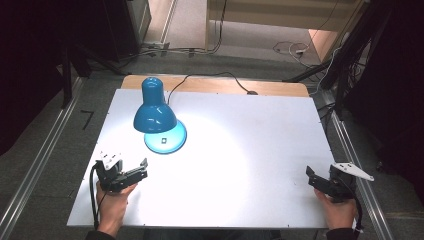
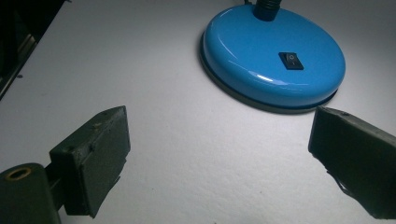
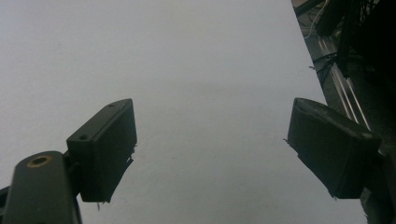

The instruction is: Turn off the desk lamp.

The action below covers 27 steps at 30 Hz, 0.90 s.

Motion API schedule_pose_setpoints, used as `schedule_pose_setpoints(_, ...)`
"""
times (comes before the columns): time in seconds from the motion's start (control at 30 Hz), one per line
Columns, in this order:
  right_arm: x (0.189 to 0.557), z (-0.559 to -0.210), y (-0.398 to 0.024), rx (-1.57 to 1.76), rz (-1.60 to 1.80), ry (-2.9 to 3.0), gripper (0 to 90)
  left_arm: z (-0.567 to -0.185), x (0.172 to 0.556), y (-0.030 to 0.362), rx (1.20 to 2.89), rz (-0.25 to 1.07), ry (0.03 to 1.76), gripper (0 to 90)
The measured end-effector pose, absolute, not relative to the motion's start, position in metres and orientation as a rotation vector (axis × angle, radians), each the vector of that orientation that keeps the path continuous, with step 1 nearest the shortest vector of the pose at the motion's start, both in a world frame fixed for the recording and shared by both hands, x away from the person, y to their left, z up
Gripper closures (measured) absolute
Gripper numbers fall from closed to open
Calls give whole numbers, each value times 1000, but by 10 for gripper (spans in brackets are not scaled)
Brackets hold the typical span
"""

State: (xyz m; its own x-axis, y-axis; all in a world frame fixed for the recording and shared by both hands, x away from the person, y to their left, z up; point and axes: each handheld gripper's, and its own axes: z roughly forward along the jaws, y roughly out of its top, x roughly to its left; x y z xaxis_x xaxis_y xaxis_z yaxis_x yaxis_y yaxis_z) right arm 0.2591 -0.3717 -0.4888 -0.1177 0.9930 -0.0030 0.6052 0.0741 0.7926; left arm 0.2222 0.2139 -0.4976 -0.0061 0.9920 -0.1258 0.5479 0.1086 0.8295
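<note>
Blue desk lamp [image 1: 155, 120] lit at far-left of white table [image 1: 260, 150]; both grippers empty, near the person's edge.

Left gripper [image 1: 142, 169] sits just short of the lamp's round base [image 2: 273, 65], jaws spread wide w/ nothing between; right gripper [image 1: 311, 176] is well apart at the right edge, jaws also spread over bare tabletop. Lamp is on, shade [image 1: 154, 116] tilted down over the base, cord [image 1: 210, 77] running off the back. Rocker switch [image 2: 291, 60] sits on top of the base, facing the left gripper. Handling, my guess: base prob. weighted & stable, glossy so slippery; too broad for a pinch. Better to press the switch w/ one jaw tip, or take the neck if moving it. Shade may be warm, bulb fragile.
</note>
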Motion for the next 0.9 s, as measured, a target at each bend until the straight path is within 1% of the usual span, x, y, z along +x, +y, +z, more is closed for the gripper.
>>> schedule_pose_setpoints(0.9, 259, -489, -372, 1585, 869, 1782, 141, -498, 233, 196, 1558, 769, 1610, 63)
